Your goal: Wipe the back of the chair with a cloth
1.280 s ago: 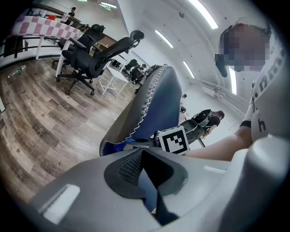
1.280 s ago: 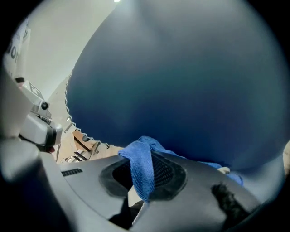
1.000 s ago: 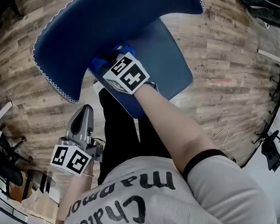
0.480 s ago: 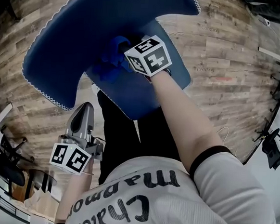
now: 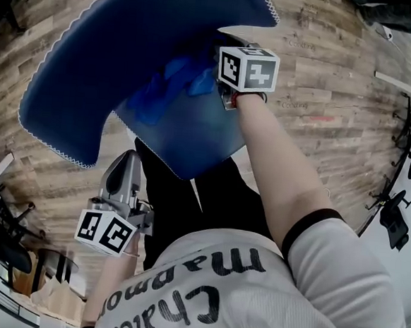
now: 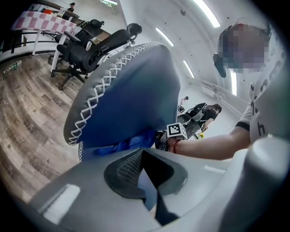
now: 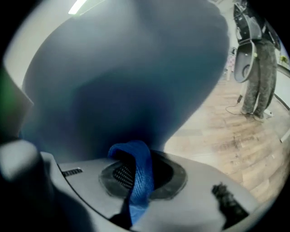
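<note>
The blue chair back [image 5: 123,40], edged with white stitching, fills the head view's upper left, with the seat [image 5: 193,141] below it. My right gripper [image 5: 215,83] is shut on a blue cloth [image 5: 173,83] and presses it against the chair back. In the right gripper view the cloth [image 7: 140,158] loops out of the gripper [image 7: 135,174] right at the chair back [image 7: 127,68]. My left gripper [image 5: 125,164] hangs low beside the person's legs, shut and empty, apart from the chair. The left gripper view shows the chair back [image 6: 131,86], the cloth [image 6: 129,144] and the left gripper [image 6: 144,158].
Wood-plank floor [image 5: 326,70] lies all round. Dark trousers [image 5: 181,200] stand just behind the seat. Black office chairs [image 6: 88,45] stand far left and another [image 5: 400,210] at the right edge. A person [image 7: 260,59] stands farther off; a cable [image 5: 330,201] lies on the floor.
My right gripper has slid the cloth up and to the right across the chair back. The chair has swung slightly left. The left gripper has stayed put.
</note>
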